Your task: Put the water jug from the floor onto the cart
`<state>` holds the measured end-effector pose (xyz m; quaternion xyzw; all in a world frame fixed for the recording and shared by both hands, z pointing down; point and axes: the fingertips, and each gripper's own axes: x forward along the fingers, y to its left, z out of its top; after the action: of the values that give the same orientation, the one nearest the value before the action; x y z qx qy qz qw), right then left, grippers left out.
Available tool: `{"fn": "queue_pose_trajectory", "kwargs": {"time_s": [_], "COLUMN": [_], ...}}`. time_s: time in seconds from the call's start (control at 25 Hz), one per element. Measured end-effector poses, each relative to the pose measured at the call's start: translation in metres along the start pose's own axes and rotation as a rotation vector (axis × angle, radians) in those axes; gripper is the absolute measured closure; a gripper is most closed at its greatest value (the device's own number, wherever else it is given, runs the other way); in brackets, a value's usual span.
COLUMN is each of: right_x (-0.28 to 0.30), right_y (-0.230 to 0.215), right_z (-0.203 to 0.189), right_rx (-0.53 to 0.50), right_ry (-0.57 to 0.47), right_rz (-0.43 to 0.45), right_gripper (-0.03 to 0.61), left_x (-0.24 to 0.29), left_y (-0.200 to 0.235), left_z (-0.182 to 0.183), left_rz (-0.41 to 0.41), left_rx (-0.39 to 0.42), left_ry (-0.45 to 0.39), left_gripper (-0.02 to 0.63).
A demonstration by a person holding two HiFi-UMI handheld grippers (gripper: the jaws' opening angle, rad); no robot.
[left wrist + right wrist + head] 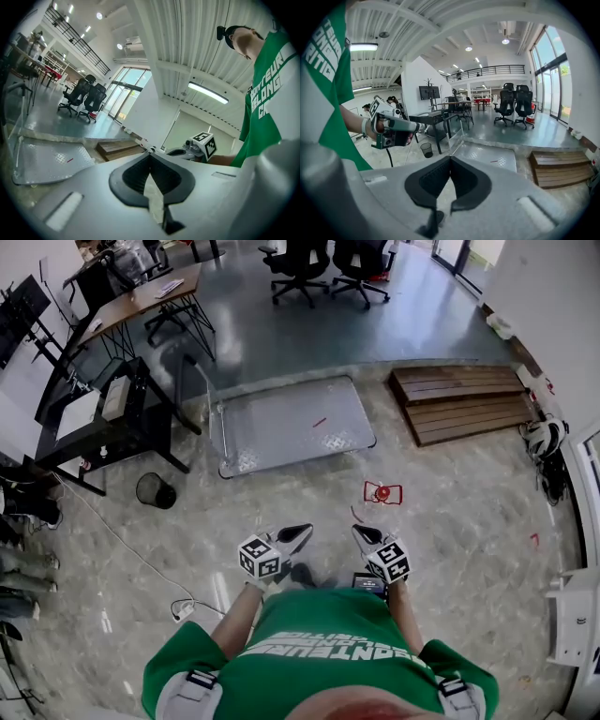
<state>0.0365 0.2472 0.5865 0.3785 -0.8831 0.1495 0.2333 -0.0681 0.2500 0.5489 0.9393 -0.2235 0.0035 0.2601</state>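
Note:
The cart (291, 423) is a low silver flatbed with a handle at its left end, standing on the floor ahead of me. It also shows in the left gripper view as the cart (47, 159) and in the right gripper view as the cart (485, 157). I see no water jug in any view. My left gripper (302, 532) and right gripper (361, 532) are held side by side in front of my chest, well short of the cart. Both are shut with nothing between the jaws, as the left gripper (150, 155) and right gripper (450, 159) show close up.
A small red object (382, 491) lies on the floor between me and the cart. A black desk (94, 418) and a round bin (156, 490) stand at the left, a wooden platform (464, 401) at the right, office chairs (300, 263) beyond. A cable with a power strip (183, 612) lies near my left foot.

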Motion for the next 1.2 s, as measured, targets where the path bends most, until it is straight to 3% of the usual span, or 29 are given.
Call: {"fn": "queue_pose_trajectory", "kwargs": {"time_s": [0.48,1.2], "right_x": [0.036,0.062], "right_y": [-0.052,-0.214], "right_z": [-0.001,0.025], "right_rx": [-0.013,-0.004], "right_ry": [0.036,0.009], "right_rz": [0.072,0.084], "right_gripper": [0.586,0.586], "left_x": [0.035,0.17], "left_y": [0.042,0.091], "left_z": [0.008,0.08], "left_rz": [0.077,0.087], "left_rx": [-0.036,0.038], "left_ry": [-0.009,0.001], "left_gripper": [0.6,0.6]}}
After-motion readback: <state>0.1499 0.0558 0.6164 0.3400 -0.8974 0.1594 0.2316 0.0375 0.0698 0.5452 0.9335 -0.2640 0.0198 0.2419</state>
